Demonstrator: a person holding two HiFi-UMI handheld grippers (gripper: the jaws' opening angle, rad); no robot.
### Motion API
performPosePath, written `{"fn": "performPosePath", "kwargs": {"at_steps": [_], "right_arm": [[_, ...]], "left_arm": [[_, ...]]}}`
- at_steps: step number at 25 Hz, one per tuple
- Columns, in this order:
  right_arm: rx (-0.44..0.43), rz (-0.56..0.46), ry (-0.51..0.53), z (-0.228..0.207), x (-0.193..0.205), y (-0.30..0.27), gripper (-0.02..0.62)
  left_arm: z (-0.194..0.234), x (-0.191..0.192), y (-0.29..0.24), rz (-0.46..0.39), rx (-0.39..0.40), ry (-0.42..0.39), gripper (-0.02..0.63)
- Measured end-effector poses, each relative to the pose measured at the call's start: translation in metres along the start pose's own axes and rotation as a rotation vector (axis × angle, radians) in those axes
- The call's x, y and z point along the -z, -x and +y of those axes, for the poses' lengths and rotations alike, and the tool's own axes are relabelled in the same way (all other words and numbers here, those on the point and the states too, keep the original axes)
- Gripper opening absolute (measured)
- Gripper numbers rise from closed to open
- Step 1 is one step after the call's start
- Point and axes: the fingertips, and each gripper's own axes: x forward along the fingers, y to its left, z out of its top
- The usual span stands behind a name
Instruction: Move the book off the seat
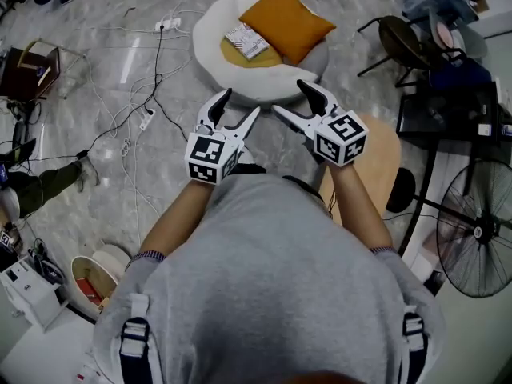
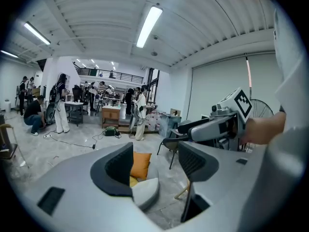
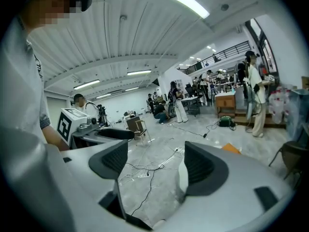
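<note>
The book (image 1: 246, 40) lies flat on the yellow pad of a round white seat (image 1: 240, 78), beside an orange cushion (image 1: 286, 22). Both grippers are held out in front of the person's chest, short of the seat. My left gripper (image 1: 238, 106) is open and empty. My right gripper (image 1: 292, 98) is also open and holds nothing. In the left gripper view, the left gripper (image 2: 157, 166) frames the cushion (image 2: 140, 164) and the seat (image 2: 145, 190), and the book is hidden. In the right gripper view, the right gripper (image 3: 157, 163) looks over bare floor and cables.
Cables and a power strip (image 1: 166, 25) trail over the marble floor to the left of the seat. A round wooden stool (image 1: 384, 158), a black chair (image 1: 404, 42), a black table and a fan (image 1: 476, 230) stand on the right. People stand at tables far behind.
</note>
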Motion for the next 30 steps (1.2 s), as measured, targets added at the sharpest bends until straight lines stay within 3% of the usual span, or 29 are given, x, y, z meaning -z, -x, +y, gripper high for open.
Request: {"fn": "performPosePath", "kwargs": {"at_steps": [5, 13, 21, 30], "right_arm": [[0.015, 0.018, -0.018, -0.031, -0.015, -0.038, 0.382], [-0.006, 0.049, -0.023, -0.095, -0.029, -0.077, 0.383], [-0.115, 0.126, -0.018, -0.189, -0.043, -0.123, 0.385], [-0.24, 0.219, -0.068, -0.296, -0.056, -0.178, 0.388]], "left_arm": [[0.039, -0.007, -0.031, 0.031, 0.025, 0.034, 0.316], [0.076, -0.01, -0.096, 0.061, -0.008, 0.077, 0.316], [0.115, -0.025, -0.185, 0.094, -0.127, 0.115, 0.316], [0.16, -0.023, -0.289, 0.13, -0.271, 0.243, 0.316]]}}
